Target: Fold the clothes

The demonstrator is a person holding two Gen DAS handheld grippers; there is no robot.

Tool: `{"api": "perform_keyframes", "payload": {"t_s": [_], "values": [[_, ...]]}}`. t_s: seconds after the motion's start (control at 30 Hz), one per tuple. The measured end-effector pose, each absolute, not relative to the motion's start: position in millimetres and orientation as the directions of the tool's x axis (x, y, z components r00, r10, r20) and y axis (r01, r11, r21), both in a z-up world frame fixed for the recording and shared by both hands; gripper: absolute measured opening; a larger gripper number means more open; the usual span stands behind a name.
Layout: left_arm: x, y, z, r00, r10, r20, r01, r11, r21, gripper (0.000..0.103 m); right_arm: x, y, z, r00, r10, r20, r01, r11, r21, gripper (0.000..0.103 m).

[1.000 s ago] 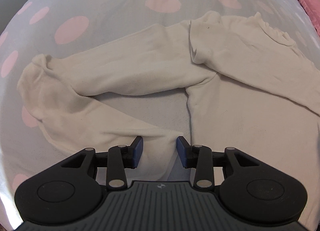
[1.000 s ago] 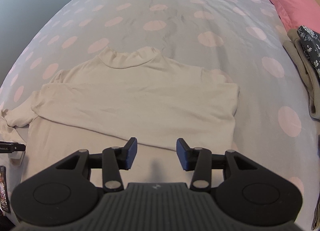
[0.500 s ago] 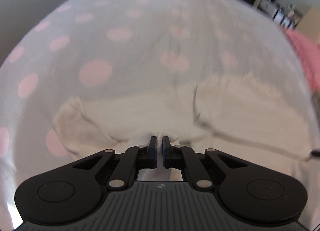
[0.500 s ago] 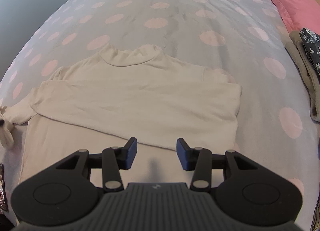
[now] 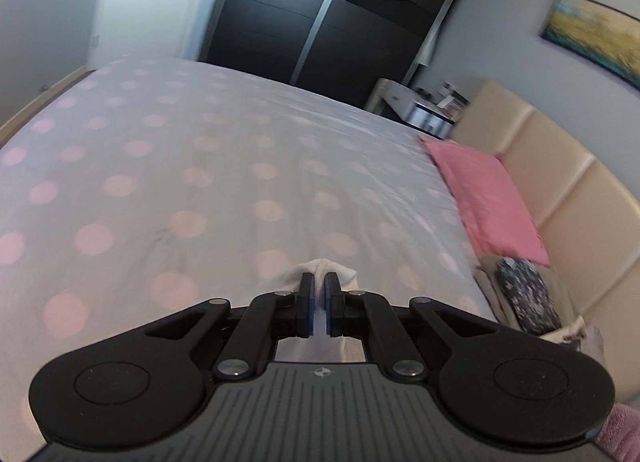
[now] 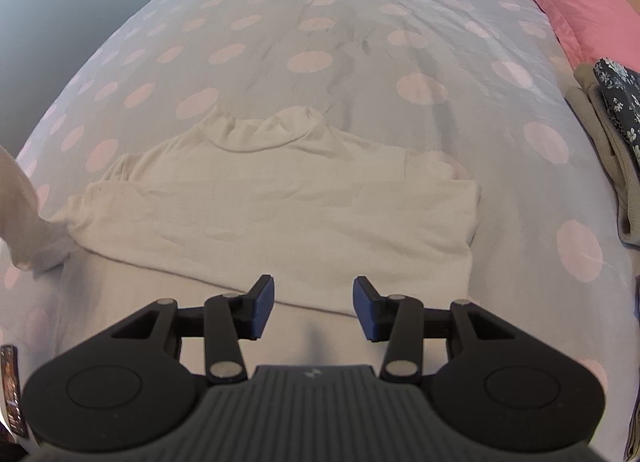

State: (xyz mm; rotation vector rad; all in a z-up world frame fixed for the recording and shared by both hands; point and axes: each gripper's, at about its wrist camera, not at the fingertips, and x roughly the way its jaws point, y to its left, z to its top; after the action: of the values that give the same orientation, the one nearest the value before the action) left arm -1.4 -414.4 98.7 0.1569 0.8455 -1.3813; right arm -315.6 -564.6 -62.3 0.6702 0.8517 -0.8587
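Pinching cream sleeve [image 5: 320, 272] in left gripper [image 5: 319, 294]; right gripper [image 6: 314, 302] fingers spread above cream sweater [image 6: 280, 213] on bed [image 6: 320, 41].

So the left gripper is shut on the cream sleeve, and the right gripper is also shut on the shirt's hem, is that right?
Not quite. The left gripper is shut on the sleeve, but the right wrist view shows the right gripper open, its jaws apart over the shirt, holding nothing.

Dotted bed [image 5: 200, 165], blk wardrobe [image 5: 320, 17], beige headboard [image 5: 568, 177]

Sleeve [image 6: 18, 217] cut off, perhaps lifted
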Motion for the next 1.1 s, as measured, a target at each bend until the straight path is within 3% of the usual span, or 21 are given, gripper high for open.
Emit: {"api": "perform_keyframes", "payload": {"t_s": [0.3, 0.63, 0.73, 0.8, 0.87, 1.1], "values": [[-97, -512, 42, -0.288, -0.698, -0.655, 0.889, 0.059, -0.454, 0.003, -333, -578, -51, 0.406, -0.375, -0.833, 0.865, 0.452, 0.218, 0.047], [-143, -553, -70, -0.359, -0.52, -0.775, 0.873, 0.107, -0.476, 0.004, -350, -591, -70, 0.362, -0.353, -0.863, 0.894, 0.393, 0.214, 0.047], [-143, -552, -81, -0.364, -0.497, -0.788, 0.873, 0.112, -0.474, 0.019, -351, -592, -74, 0.363, -0.347, -0.865, 0.893, 0.393, 0.217, 0.047], [-139, -547, -79, -0.349, -0.499, -0.793, 0.881, 0.113, -0.459, 0.037, -351, -595, -76, 0.38, -0.338, -0.861, 0.889, 0.391, 0.239, 0.047], [-133, -541, -73, -0.324, -0.508, -0.798, 0.893, 0.115, -0.436, 0.045, -349, -597, -78, 0.406, -0.333, -0.851, 0.881, 0.389, 0.269, 0.047], [-72, -489, -50, -0.109, -0.504, -0.857, 0.961, 0.166, -0.221, 0.045, -331, -608, -90, 0.458, -0.315, -0.831, 0.867, 0.367, 0.338, 0.05]]}}
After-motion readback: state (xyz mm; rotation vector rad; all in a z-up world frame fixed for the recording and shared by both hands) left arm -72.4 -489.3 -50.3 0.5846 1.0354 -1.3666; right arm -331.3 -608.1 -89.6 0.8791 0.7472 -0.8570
